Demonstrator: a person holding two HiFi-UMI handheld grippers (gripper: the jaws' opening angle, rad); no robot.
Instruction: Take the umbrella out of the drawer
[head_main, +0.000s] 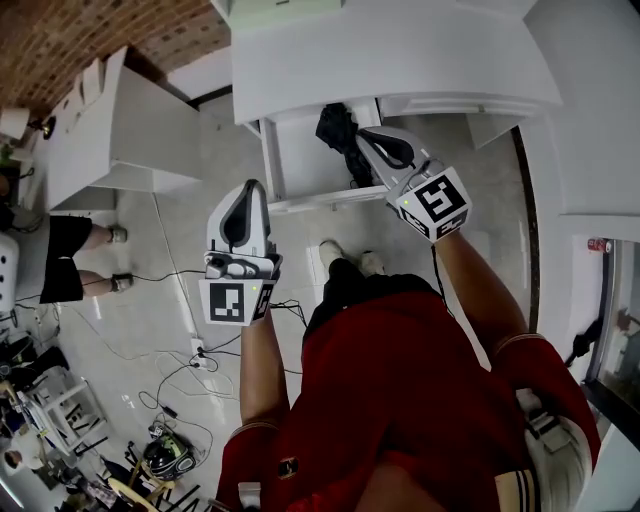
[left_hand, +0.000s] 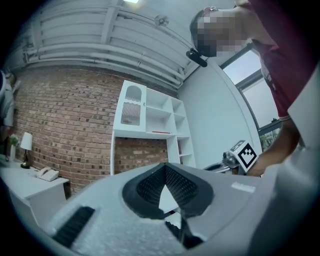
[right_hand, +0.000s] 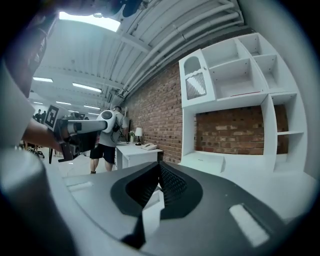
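In the head view a white drawer (head_main: 300, 201) stands pulled out from under a white table (head_main: 400, 60), and the black umbrella (head_main: 334, 124) lies crumpled inside it at the back. The right tool (head_main: 364, 134) reaches over the drawer's right front corner, its tips just beside the umbrella; whether they touch cannot be told. The left tool (head_main: 254, 186) hangs over the floor (head_main: 190, 290), left of the drawer.

In the left gripper view that tool's jaws meet at the tips with nothing between them, facing a white shelf unit (left_hand: 150, 120) on a brick wall (left_hand: 65, 115).

In the right gripper view the jaws are likewise pressed together and empty
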